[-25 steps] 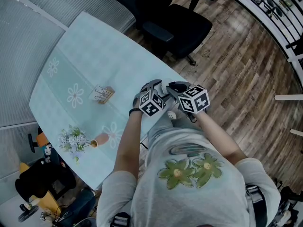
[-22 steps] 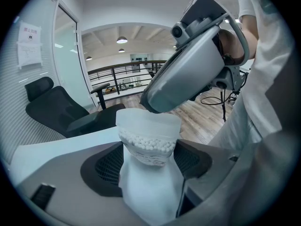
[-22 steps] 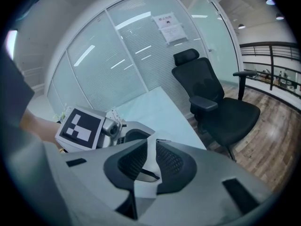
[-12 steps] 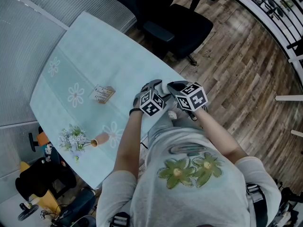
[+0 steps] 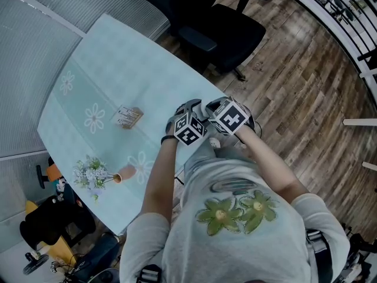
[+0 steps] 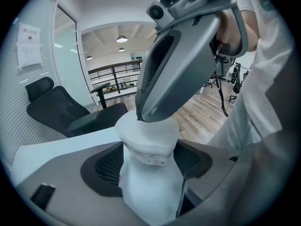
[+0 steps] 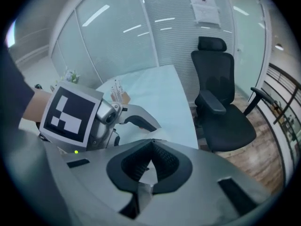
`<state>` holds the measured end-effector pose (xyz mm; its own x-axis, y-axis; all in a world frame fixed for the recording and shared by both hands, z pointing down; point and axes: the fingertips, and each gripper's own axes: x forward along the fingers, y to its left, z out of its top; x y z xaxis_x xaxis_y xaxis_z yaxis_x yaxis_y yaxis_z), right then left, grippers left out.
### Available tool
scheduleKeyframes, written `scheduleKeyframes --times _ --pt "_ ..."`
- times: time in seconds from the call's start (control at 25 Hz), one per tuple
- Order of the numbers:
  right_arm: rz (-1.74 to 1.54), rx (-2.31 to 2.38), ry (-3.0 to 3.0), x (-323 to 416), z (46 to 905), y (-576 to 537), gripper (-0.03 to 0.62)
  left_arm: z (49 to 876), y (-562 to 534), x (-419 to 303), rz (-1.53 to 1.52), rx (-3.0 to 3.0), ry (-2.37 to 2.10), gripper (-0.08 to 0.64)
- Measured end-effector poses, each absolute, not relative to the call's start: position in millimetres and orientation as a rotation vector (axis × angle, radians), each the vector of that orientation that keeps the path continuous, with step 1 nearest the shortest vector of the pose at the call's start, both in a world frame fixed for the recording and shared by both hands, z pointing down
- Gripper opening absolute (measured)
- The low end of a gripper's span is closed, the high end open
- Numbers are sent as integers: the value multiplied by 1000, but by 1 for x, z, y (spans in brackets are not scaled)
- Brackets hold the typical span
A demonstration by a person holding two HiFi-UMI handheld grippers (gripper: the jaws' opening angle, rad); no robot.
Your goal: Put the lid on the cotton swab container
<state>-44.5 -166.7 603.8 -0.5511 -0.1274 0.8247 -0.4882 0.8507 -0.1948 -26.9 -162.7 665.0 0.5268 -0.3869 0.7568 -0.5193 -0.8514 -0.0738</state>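
My left gripper (image 6: 148, 163) is shut on the white cotton swab container (image 6: 150, 187) and holds it upright between its pads. The white lid (image 6: 148, 135) sits on top of the container. From above, my right gripper (image 6: 140, 118) comes down with its jaws shut, and its tip rests on the lid's far edge. In the right gripper view the right gripper (image 7: 151, 145) has its pads together, with white showing behind them. In the head view the left gripper (image 5: 187, 124) and right gripper (image 5: 227, 115) are close together over the table's near edge; the container is hidden there.
A light floral cloth covers the table (image 5: 106, 69). On it lie a small box (image 5: 128, 117) and a tipped vase with flowers (image 5: 97, 175). A black office chair (image 5: 218, 22) stands beyond the table on the wooden floor (image 5: 306, 87).
My right gripper has moved a little up and left, closer to the left gripper, and its marker cube has tilted. The left gripper has stayed in place.
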Motion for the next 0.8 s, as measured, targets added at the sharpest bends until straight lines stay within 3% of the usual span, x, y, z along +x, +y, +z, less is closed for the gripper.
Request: scheduleKeyframes --times 0.24,0.8 --pt "304 329 -1940 -49 605 -167 0 668 -164 -27 1275 2577 -788 330" --pt "344 446 -2117 -48 603 -165 0 667 -162 -27 1258 2541 -845 330"
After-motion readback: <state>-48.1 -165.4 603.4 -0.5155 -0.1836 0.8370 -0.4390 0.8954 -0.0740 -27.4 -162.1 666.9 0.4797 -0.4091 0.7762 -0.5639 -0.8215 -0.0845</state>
